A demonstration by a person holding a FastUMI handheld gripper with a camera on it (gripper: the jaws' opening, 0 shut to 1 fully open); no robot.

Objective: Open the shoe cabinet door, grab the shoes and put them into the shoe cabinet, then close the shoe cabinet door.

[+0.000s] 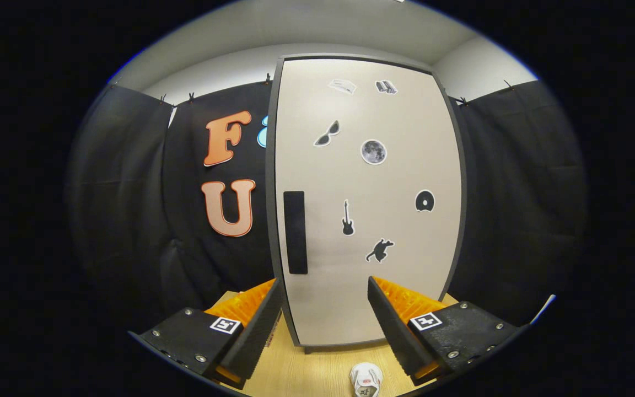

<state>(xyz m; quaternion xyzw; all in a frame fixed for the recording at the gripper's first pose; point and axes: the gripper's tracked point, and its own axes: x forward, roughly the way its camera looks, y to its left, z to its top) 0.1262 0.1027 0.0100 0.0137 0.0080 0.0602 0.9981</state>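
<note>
The shoe cabinet (367, 198) stands upright straight ahead, a tall pale box with a dark frame. Its door is closed. A dark vertical handle (295, 231) sits near the door's left edge, and several small stickers dot the panel. A small white shoe (366, 379) lies on the wooden floor (306, 369) low between my fingers, in front of the cabinet's foot. My gripper (326, 292) is open, with nothing between its fingers, and is held a short way back from the door's lower part.
Black cloth hangs as the booth's wall behind and to both sides of the cabinet. A pale wall and ceiling show above it. The wooden floor runs from the cabinet's base toward me.
</note>
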